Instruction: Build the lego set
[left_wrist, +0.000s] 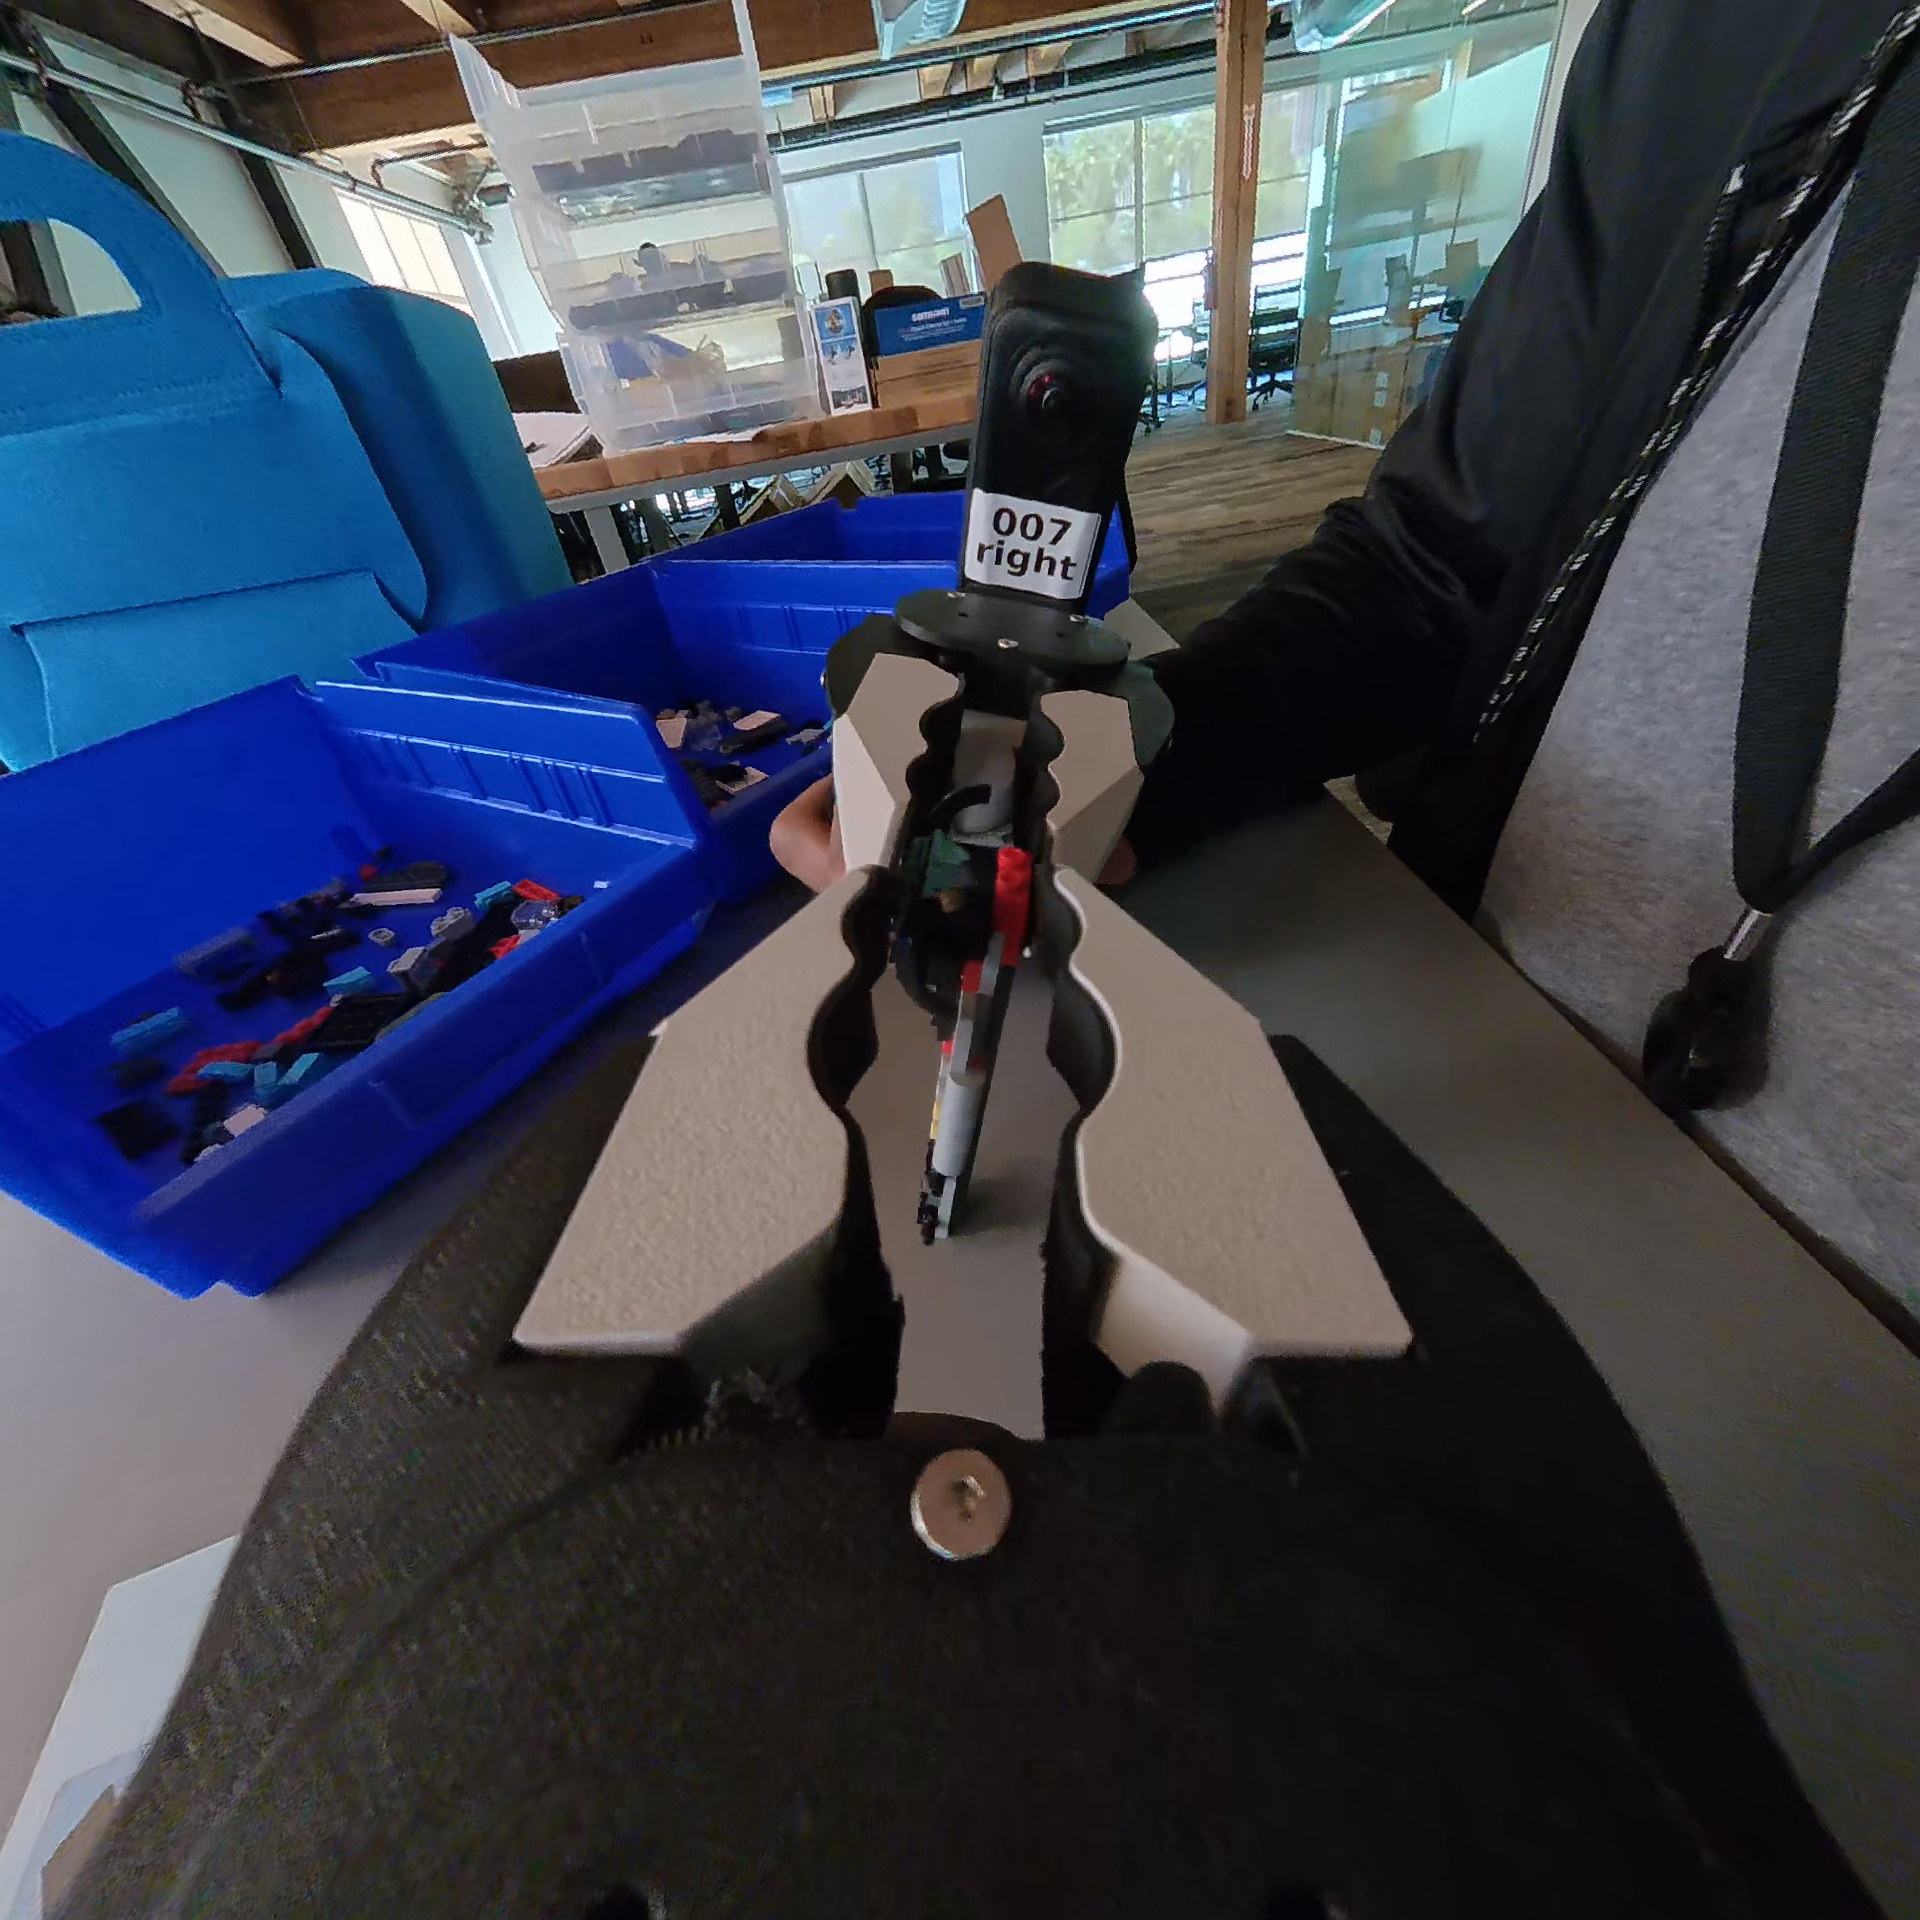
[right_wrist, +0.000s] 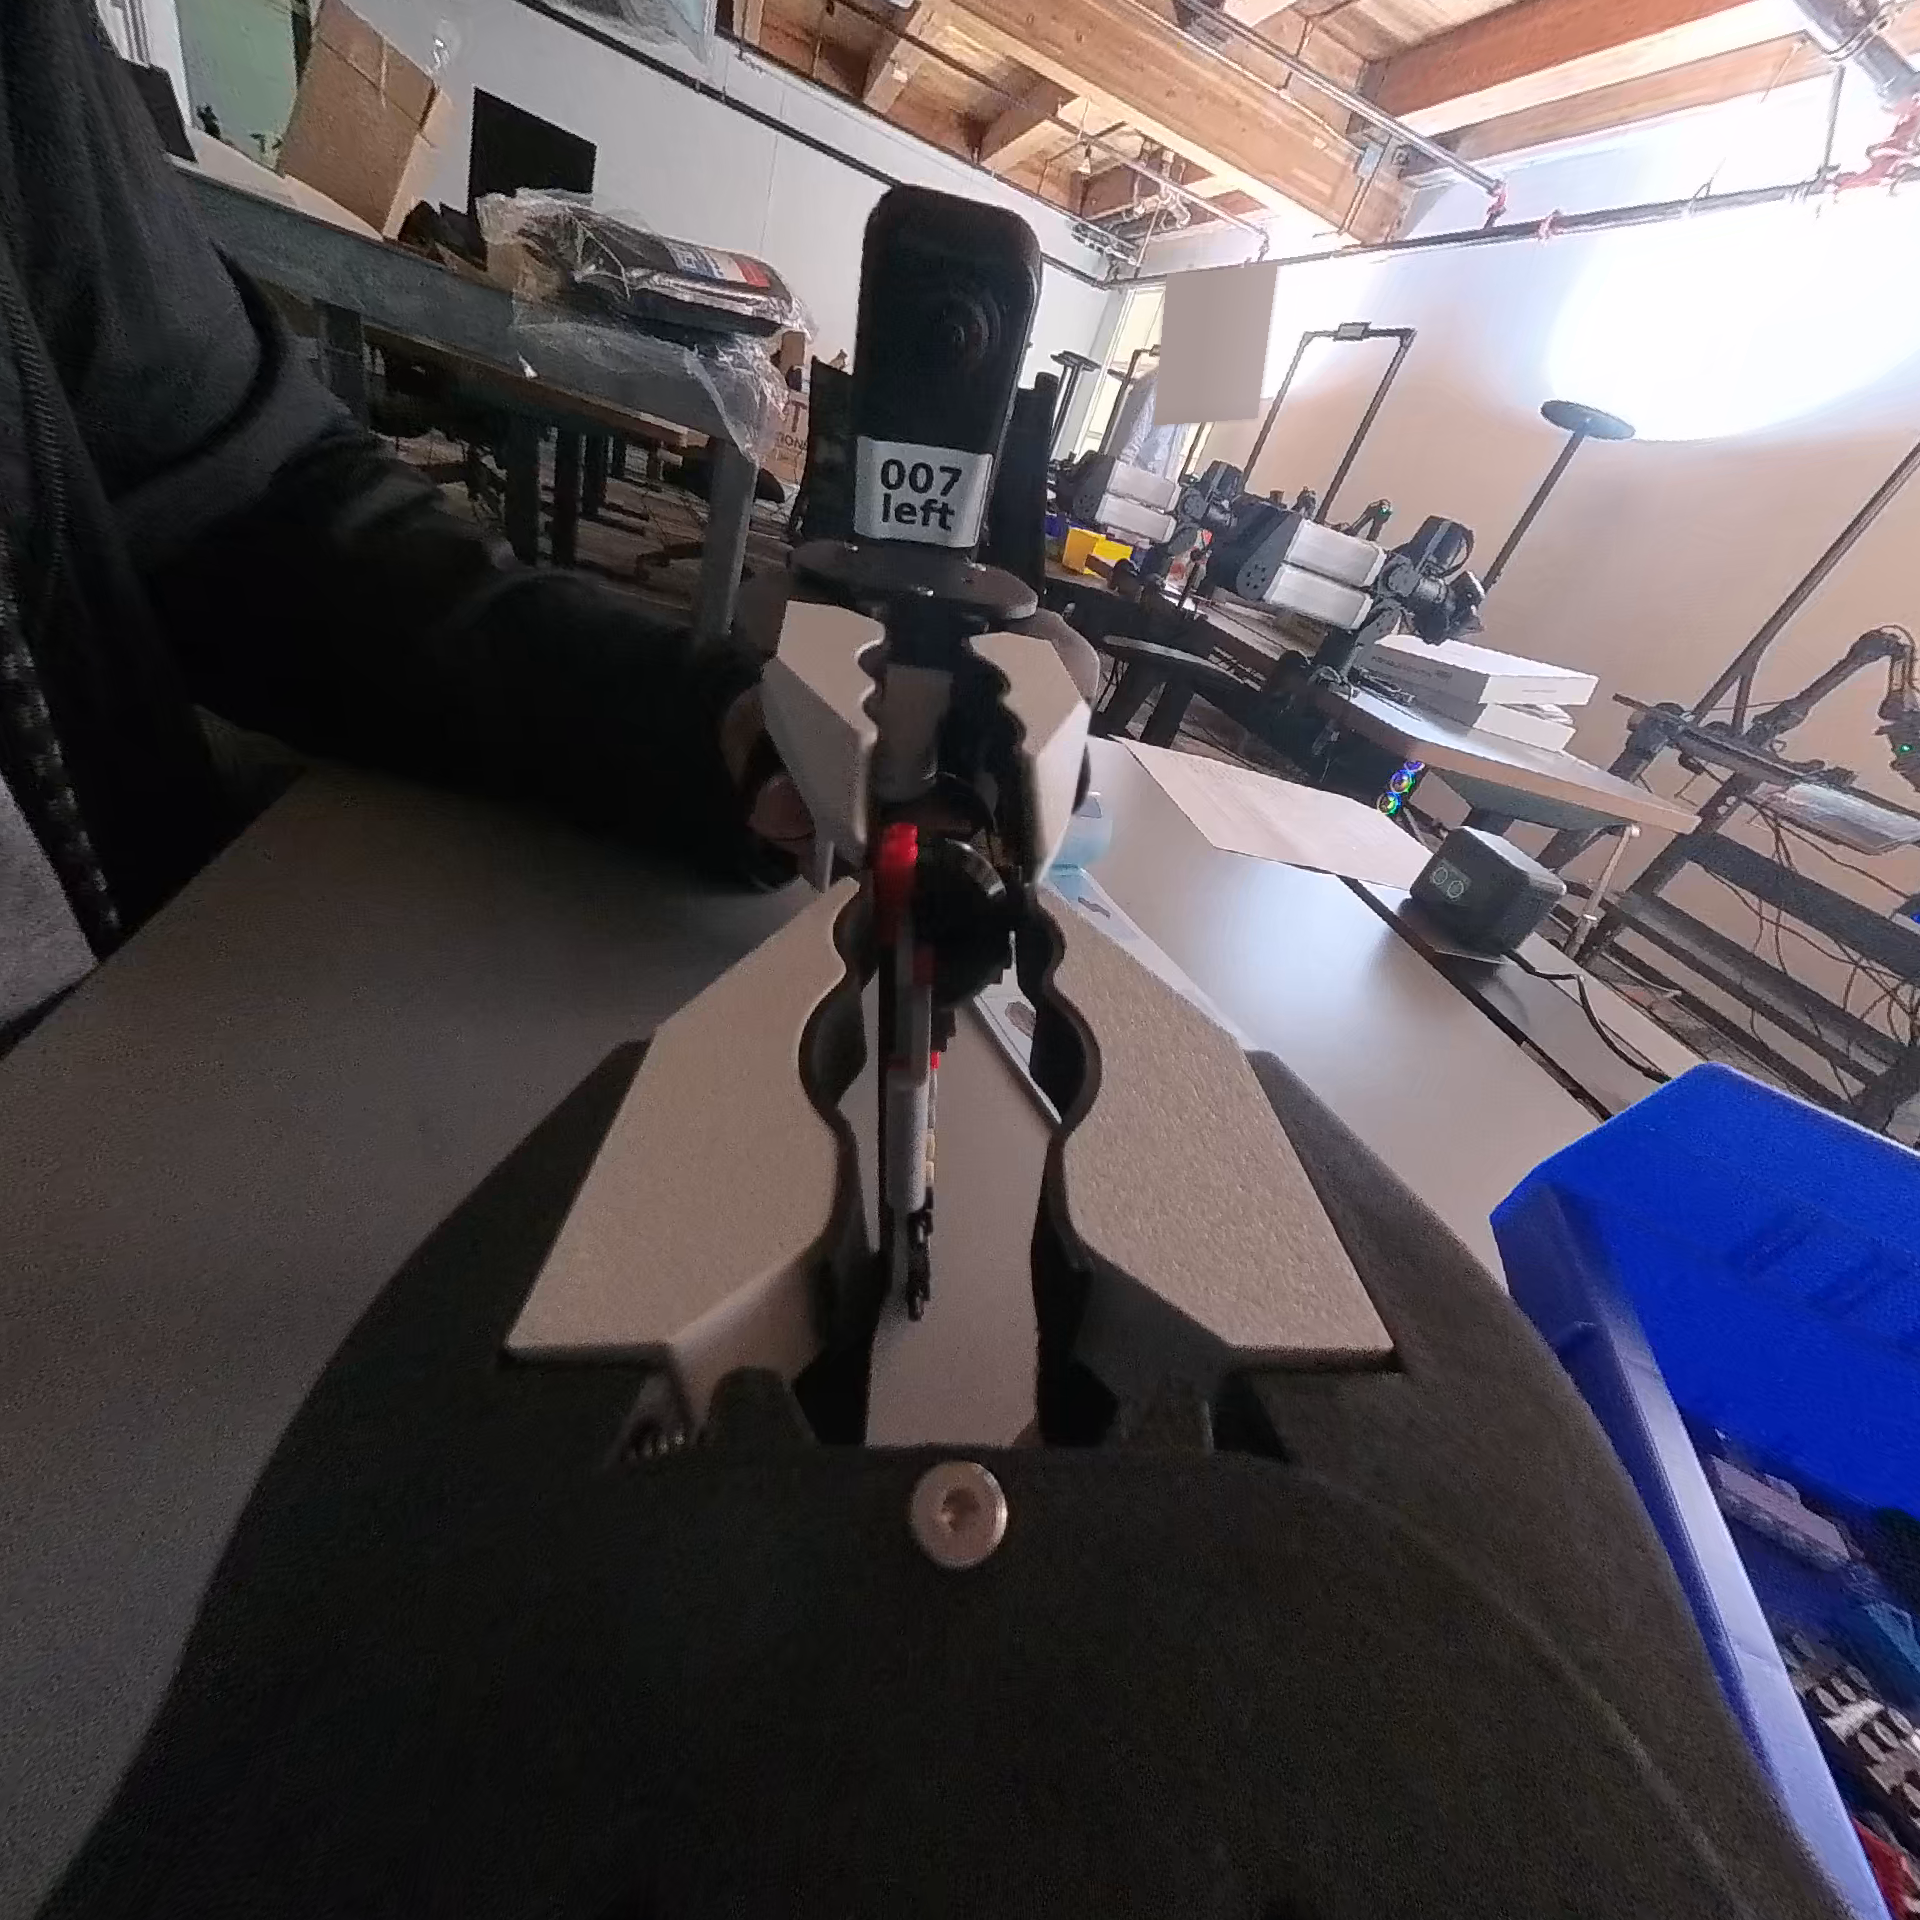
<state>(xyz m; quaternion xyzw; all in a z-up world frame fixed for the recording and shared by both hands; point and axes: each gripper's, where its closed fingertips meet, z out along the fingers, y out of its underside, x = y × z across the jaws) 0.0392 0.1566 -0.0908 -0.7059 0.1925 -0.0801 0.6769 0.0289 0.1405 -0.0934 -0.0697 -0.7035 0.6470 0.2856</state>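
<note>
A thin lego model (left_wrist: 971, 1049), seen edge-on in grey, black and red with a black wheel, was held above the table (left_wrist: 1507, 1247) between two facing grippers. The left gripper (left_wrist: 961, 935) and the right gripper (right_wrist: 940, 935) were both clenched on it.

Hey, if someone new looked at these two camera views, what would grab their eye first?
Two grey-fingered grippers, left gripper and right gripper, face each other nose to nose, a thin grey, red and black lego assembly edge-on between them. At left in the left wrist view sits a bright blue plastic bin of loose bricks.
</note>
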